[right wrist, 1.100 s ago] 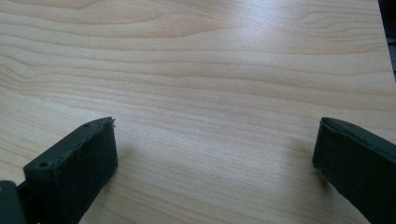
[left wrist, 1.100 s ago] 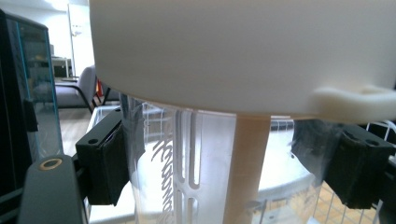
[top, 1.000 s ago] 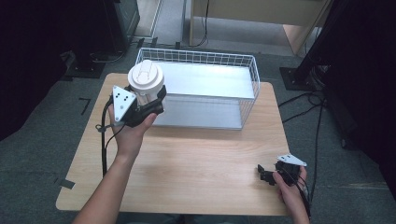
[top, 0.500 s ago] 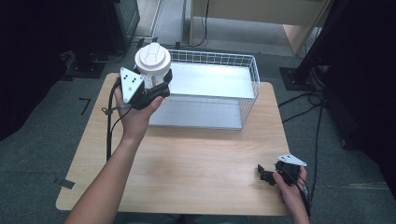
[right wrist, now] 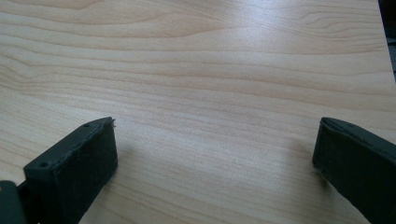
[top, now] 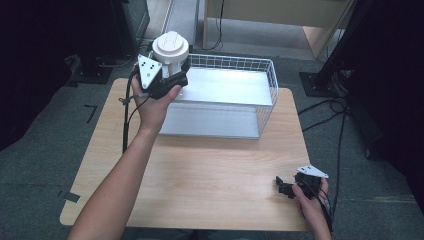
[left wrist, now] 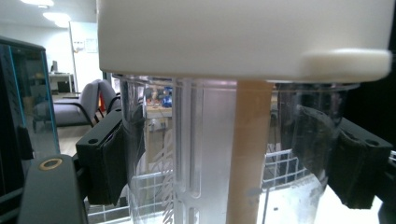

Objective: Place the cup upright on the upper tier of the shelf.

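Our left tool (top: 167,80) grips the clear white-lidded plastic container (top: 170,50); we should lower it upright into the white wire basket (top: 260,107); right tool (top: 286,187) gapes, idle.

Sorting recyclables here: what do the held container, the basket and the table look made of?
Container: clear plastic body, likely, since the room shows through it; opaque white matte lid.
Basket: white-coated wire grid, probably metal.
Table: light wood or wood-look laminate, grain visible.

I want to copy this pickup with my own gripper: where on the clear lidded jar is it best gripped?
Grip the clear jar on its straight transparent wall just under the overhanging white lid, coming in level from the side, as the left gripper does here; the lid's lip likely guards against slipping.
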The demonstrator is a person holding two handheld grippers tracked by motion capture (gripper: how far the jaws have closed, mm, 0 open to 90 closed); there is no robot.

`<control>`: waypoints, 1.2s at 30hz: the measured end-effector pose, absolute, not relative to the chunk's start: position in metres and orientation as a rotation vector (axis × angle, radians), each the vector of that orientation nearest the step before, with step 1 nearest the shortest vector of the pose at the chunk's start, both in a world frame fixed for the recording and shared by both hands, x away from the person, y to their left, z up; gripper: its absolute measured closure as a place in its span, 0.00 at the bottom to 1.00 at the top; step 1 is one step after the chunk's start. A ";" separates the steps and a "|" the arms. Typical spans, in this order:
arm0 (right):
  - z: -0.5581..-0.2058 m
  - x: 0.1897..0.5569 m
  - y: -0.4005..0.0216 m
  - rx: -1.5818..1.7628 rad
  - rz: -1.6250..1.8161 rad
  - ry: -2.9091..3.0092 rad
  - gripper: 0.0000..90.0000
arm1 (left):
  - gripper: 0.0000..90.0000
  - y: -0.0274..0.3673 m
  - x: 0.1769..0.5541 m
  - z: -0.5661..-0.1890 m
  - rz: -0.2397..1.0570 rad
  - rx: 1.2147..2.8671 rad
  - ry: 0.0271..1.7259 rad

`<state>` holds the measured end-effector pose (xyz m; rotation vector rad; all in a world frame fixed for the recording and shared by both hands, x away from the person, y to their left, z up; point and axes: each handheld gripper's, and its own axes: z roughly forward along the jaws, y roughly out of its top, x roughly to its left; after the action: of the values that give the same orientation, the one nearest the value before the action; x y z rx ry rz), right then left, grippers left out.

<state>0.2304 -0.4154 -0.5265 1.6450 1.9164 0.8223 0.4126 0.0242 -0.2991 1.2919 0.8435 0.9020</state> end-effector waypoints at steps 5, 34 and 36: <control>-0.527 0.231 -0.415 1.644 0.823 1.916 0.00 | 0.18 0.021 0.428 -0.303 0.891 1.295 0.864; -0.527 0.230 -0.415 1.637 0.825 1.920 0.00 | 0.01 0.025 0.434 -0.302 0.870 1.398 0.924; -0.527 0.229 -0.415 1.636 0.825 1.922 0.00 | 0.00 0.027 0.433 -0.301 0.872 1.398 0.934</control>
<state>0.2295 -0.4147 -0.5266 1.6356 1.9219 0.8249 0.4325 0.0267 -0.3008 1.3978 0.9345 0.8719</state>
